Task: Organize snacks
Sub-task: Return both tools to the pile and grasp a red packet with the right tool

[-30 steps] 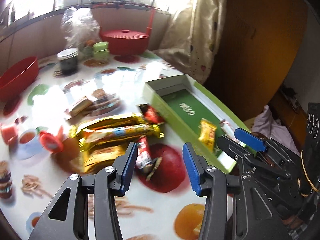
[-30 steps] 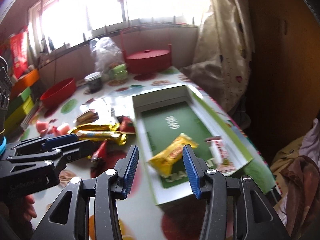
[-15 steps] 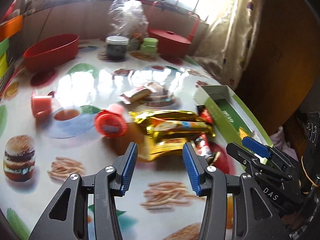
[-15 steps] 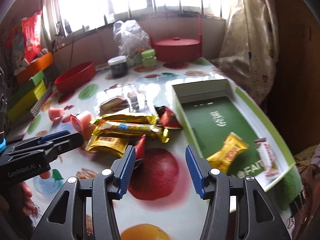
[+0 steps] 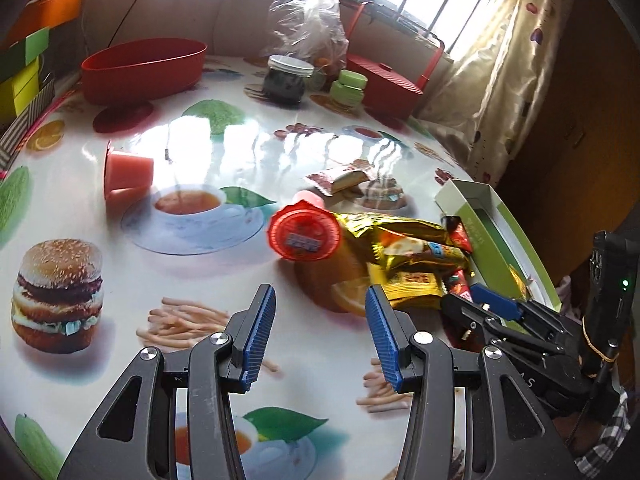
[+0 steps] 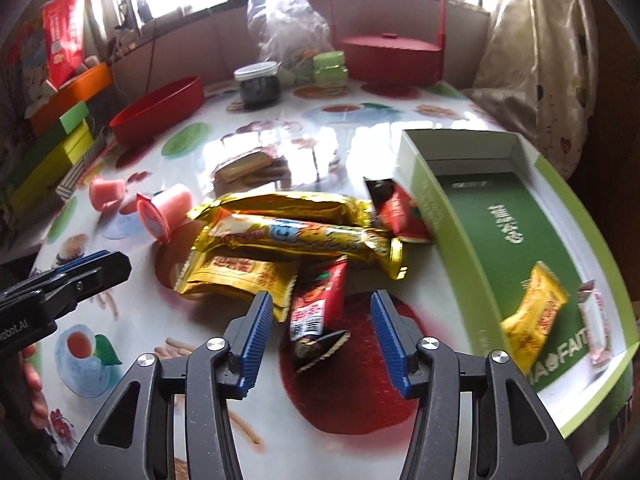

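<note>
The right gripper hangs over the near edge of a loose heap of snack packets on the glossy picture-printed tablecloth. Its blue-padded jaws are closing, with the tip of a red and black foil sachet lying between them, not yet pinched. Just left of the shallow green and white cardboard box lie the other snacks: long gold foil bars, a square yellow packet and a small red packet touching the box wall. Inside the box, a yellow wrapped sweet and a pale pink wrapped piece already rest at its near end.

The left gripper hovers empty, jaws spread, well left of the box, short of a red-lidded pink jelly cup.

To do this pick well, I judge the right jaws should drop lower and straddle the sachet's narrow width, clear of the yellow packet's corner, then lift straight before swinging right over the box wall.
</note>
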The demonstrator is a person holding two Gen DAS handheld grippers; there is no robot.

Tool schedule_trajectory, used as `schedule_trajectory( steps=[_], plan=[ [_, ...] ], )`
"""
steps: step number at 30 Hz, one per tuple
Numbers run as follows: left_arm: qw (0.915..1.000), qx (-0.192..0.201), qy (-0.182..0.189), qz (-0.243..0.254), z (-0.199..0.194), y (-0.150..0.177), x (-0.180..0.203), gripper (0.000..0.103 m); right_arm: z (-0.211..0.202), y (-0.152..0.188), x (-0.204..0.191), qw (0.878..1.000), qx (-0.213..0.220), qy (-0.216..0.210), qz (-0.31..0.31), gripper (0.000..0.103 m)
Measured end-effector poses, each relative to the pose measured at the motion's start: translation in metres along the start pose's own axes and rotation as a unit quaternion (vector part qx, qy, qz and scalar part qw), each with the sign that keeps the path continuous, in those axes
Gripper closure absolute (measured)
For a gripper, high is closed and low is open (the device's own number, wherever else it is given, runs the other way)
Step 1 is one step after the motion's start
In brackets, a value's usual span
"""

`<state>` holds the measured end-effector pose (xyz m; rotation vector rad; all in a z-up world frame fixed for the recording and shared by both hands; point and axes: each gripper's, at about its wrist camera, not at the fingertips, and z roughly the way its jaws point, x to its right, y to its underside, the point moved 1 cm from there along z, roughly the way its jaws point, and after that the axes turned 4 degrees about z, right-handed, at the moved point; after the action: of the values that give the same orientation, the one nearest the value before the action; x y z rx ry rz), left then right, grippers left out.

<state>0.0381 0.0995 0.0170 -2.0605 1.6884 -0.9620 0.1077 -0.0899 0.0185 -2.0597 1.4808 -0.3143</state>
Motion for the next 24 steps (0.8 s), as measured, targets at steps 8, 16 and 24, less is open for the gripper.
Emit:
schedule_trajectory(
  steps=[8, 16, 24],
  plan=[
    [0.9999, -0.003, 0.002, -0.012, 0.000, 0.003, -0.013, 0.055, 0.002, 0.002, -0.025, 0.998, -0.012, -0.036, -0.041, 0.084],
    [0.9994, -0.008, 0.001, -0.034, -0.003, 0.008, -0.033, 0.055, -0.003, 0.016, -0.061, 0.992, -0.030, -0.084, -0.092, 0.085],
    [0.9992, -0.016, -0.004, -0.036, -0.006, 0.012, -0.034, 0.055, -0.011, 0.030, -0.078, 0.980, -0.055, -0.142, -0.125, 0.086]
  ],
)
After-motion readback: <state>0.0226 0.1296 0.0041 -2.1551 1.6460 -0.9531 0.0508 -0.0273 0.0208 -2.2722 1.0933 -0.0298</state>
